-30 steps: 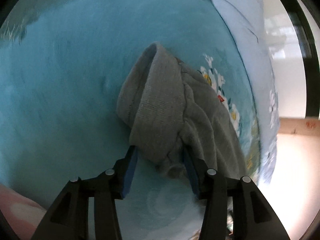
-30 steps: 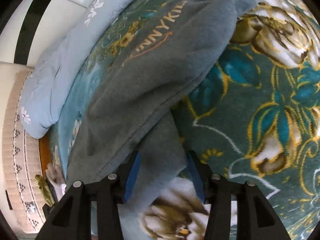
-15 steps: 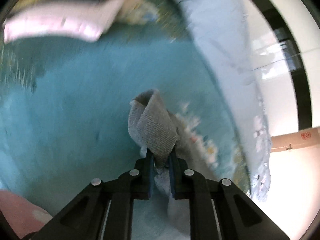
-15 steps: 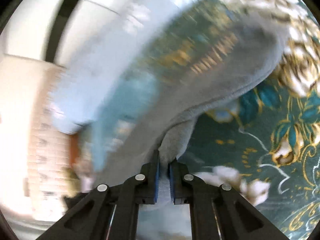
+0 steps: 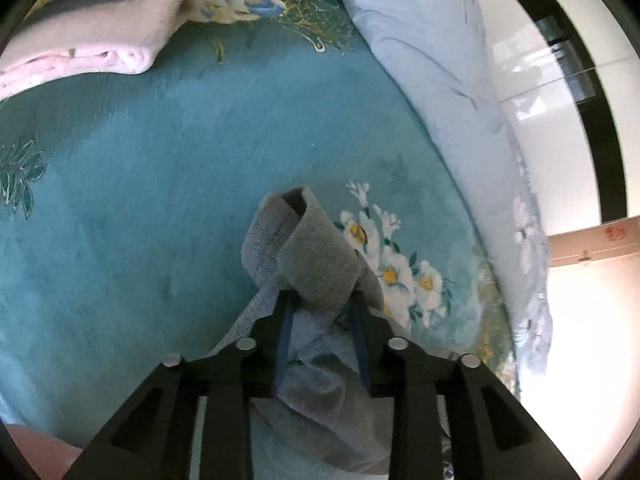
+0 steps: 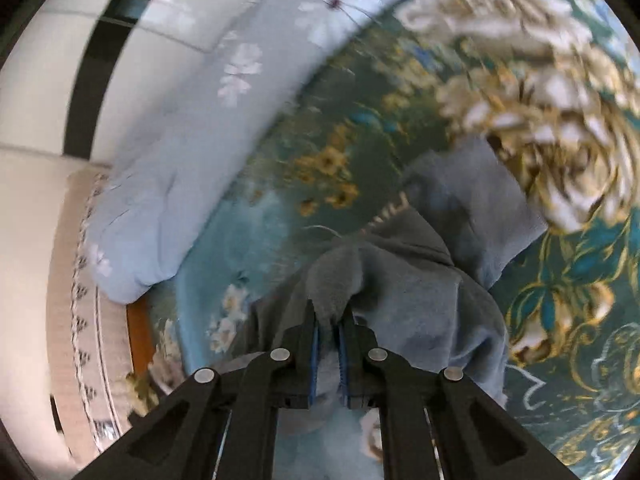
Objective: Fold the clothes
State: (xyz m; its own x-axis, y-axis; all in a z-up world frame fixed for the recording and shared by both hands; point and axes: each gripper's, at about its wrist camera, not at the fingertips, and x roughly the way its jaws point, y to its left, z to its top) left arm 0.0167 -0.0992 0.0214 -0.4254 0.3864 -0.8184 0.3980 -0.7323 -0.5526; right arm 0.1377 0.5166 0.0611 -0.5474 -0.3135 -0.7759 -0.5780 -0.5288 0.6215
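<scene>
A grey sweatshirt lies on a teal flowered bedspread (image 5: pixel 160 184). In the left wrist view its ribbed cuff (image 5: pixel 316 256) stands bunched up between the fingers of my left gripper (image 5: pixel 320 316), whose jaws are partly parted with the cloth still between them. In the right wrist view my right gripper (image 6: pixel 328 320) is shut on a fold of the grey sweatshirt (image 6: pixel 420 292), lifted off the bedspread (image 6: pixel 580 320). The garment's body hangs crumpled to the right, with part of its gold lettering (image 6: pixel 390 210) showing.
A pale blue flowered quilt (image 5: pixel 440 80) lies along the bed's far edge, also in the right wrist view (image 6: pixel 180 152). Folded pink and grey clothes (image 5: pixel 88 36) are stacked at the upper left. Beyond the bed are white floor tiles (image 5: pixel 540 72) and a beige patterned cover (image 6: pixel 68 280).
Both grippers closed on the sweatshirt, then lifted and drew it up. The left jaws have since widened a little around the cuff. The right gripper stays clamped while the garment bunches beneath it.
</scene>
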